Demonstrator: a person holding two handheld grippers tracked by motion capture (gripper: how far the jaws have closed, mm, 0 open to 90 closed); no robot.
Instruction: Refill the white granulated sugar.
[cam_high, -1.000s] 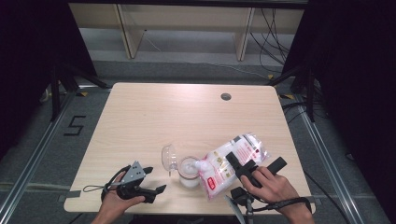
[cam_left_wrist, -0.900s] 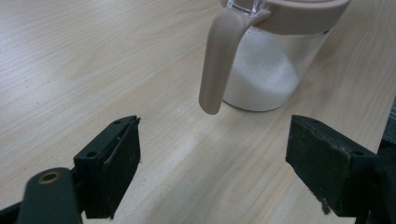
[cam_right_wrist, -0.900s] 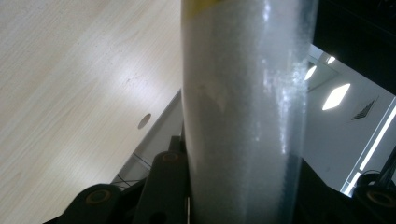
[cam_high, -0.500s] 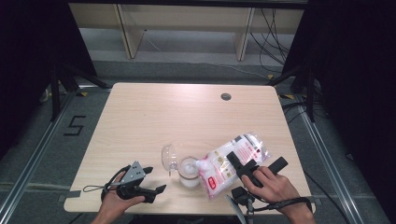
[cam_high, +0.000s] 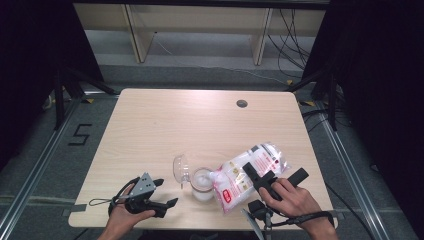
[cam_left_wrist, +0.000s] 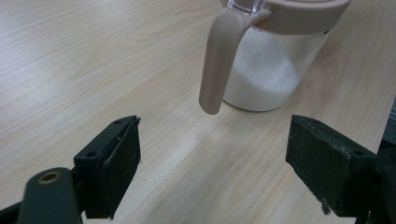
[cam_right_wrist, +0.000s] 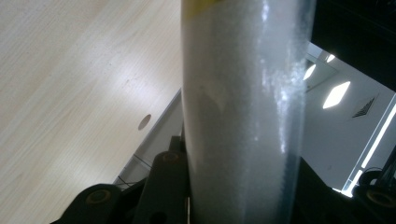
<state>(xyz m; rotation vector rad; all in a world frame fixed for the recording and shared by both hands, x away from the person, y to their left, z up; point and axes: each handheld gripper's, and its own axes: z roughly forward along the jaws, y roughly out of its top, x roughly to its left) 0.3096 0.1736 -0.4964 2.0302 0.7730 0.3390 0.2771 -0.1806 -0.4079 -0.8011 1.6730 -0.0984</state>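
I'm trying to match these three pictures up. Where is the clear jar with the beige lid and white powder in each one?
High view: the clear jar with the beige lid stands near the table's front edge, between the two grippers.
Left gripper view: the jar is at top centre, beyond the open jaws.
Right gripper view: not in it.
Shared landmark: the light wooden tabletop.
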